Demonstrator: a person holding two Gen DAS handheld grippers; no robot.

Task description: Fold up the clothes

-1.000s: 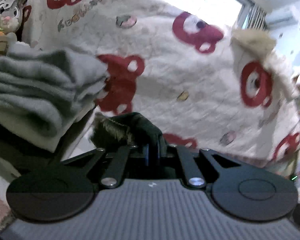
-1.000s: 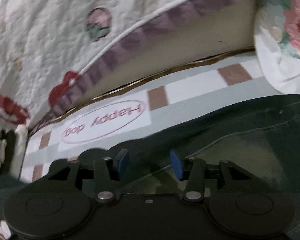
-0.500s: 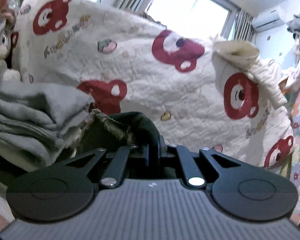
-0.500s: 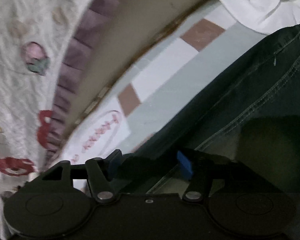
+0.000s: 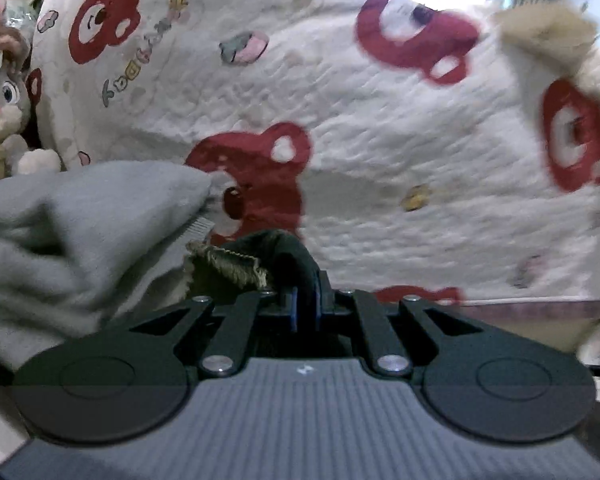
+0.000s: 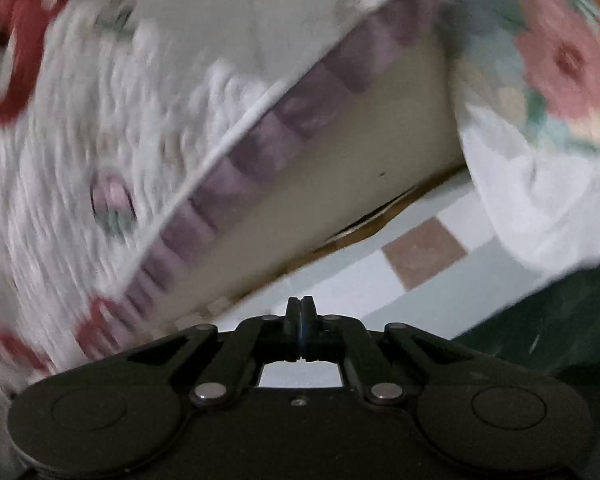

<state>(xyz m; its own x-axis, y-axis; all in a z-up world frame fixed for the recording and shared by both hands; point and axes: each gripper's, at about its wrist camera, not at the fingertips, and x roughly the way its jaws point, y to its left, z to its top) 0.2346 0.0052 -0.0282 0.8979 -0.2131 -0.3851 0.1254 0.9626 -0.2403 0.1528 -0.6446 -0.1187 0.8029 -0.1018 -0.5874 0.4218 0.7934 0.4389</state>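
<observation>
My left gripper [image 5: 305, 309] is shut on a fold of the dark green jeans [image 5: 288, 254], whose frayed tan hem [image 5: 228, 266] sticks out to the left of the fingers. The held cloth hangs close to a stack of folded grey clothes [image 5: 80, 232] on the left. In the right wrist view my right gripper [image 6: 300, 312] is shut with nothing between its blue pads, over the checked mat [image 6: 424, 252]. More of the dark green jeans [image 6: 548, 320] lies at the lower right of that view, apart from the fingers.
A white quilt with red bears [image 5: 380, 148] fills the background of both views, its purple-edged border [image 6: 260, 136] running diagonally. A plush rabbit [image 5: 0, 92] sits far left. A floral cloth [image 6: 548, 80] lies at the upper right.
The right gripper's jaws were open over the jeans and have now come together with nothing in them, off the cloth and over the mat. The left gripper carried the jeans toward the grey stack.
</observation>
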